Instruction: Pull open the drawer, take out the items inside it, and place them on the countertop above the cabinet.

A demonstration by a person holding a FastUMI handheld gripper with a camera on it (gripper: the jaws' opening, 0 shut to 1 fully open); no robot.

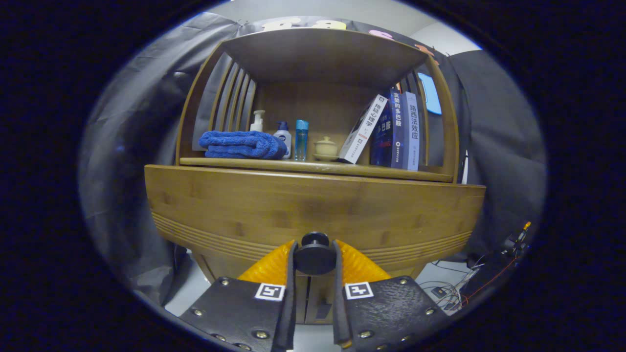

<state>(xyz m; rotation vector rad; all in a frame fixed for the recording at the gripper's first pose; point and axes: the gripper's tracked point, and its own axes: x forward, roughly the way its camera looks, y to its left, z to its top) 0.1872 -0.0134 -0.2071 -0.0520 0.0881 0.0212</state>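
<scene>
A wooden drawer front point(313, 208) spans the cabinet, with a round black knob point(315, 254) at its lower middle. My gripper point(315, 259) holds that knob, its two orange fingers point(271, 266) pressed against either side of it. The drawer's inside is hidden, so I cannot see any items in it. Above the drawer runs the wooden countertop point(391, 171) under an open shelf niche.
On the countertop lie a folded blue towel point(242, 145), a pump bottle point(257, 121), a white-and-blue bottle point(283, 137), a blue tube point(301, 139), a small lidded cup point(325, 148) and leaning books point(391, 132). Cables point(450, 288) lie on the floor at right.
</scene>
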